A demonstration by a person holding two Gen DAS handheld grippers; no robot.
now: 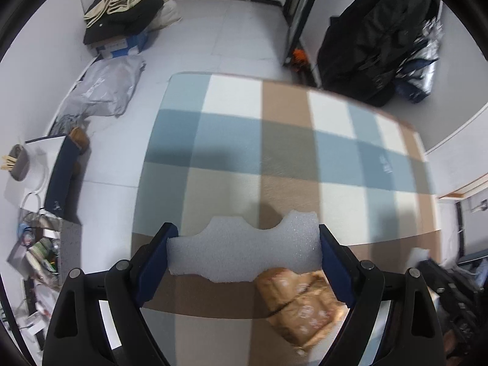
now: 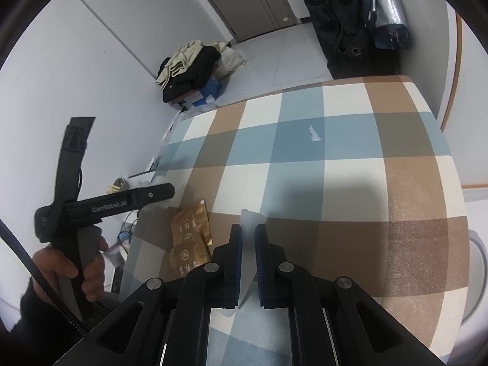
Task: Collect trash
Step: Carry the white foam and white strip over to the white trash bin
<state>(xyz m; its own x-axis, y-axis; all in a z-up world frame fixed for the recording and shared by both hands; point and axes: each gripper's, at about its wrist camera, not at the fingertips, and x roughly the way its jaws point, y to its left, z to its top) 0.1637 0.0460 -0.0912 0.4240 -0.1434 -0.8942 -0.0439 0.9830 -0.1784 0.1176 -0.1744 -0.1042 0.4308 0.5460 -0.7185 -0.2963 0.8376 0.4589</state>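
While both claws are loaded, left gripper [image 1: 244,251] pinches a white foam piece [image 1: 244,247], right gripper [image 2: 248,262] squeezes a thin white scrap [image 2: 247,244] | gold wrapper [image 2: 190,238] and paper bit [image 2: 314,134] lie on checked mat [image 2: 396,213] | step: carrying | next: find a bin, none visible

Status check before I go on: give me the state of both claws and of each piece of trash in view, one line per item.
Left claw: shut on the white foam piece.
White foam piece: gripped at both ends, held above the blanket.
Right claw: shut on a thin translucent scrap.
Translucent scrap: pinched upright.
Golden wrappers: lying loose on the checked blanket.
Small white scrap: lying loose on the blanket.
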